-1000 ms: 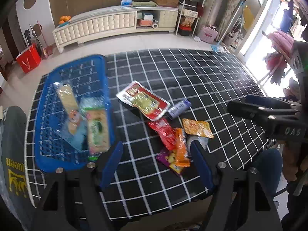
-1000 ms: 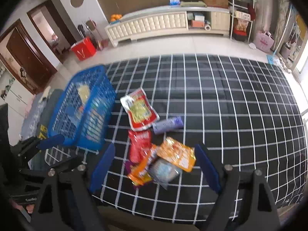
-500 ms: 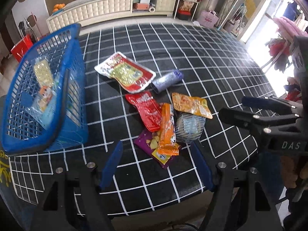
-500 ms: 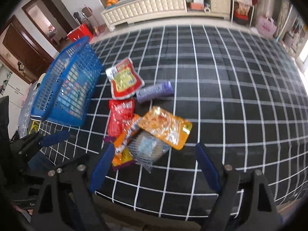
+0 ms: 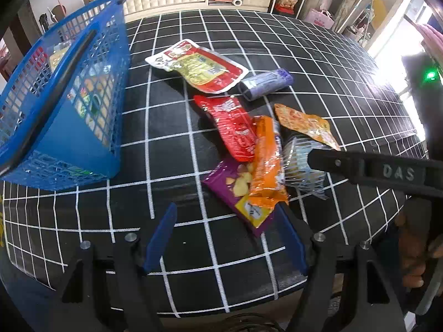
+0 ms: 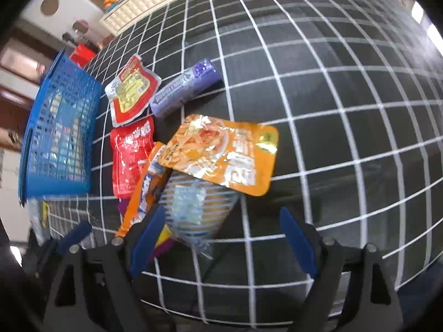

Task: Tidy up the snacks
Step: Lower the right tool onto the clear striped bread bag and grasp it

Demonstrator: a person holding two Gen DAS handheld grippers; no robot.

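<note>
Since a second ago both tools have dropped from a high overview to just above the snack pile, so we're into the approach for the next pick. Right tool (image 6: 223,238) is wide open, empty, fingers straddling the clear striped packet (image 6: 193,207); that packet sits partly under the orange pouch (image 6: 221,155) and against the orange stick pack (image 6: 146,188). Left tool (image 5: 229,238) is also wide open and empty, low over the desk (image 5: 171,127) just short of the purple packet (image 5: 241,193). Blue basket (image 5: 69,116) sits at the desk's left edge, well apart from the pile, already holding a few packets. Still loose on the desk: red pouch (image 5: 235,130), large red-and-white pouch (image 5: 196,66), purple roll (image 5: 265,83), plus the pile above. Our read: task is early-to-mid. Risk: closing on the striped packet drags the orange pouch along since they overlap. Grab at the near, free corner.
</note>
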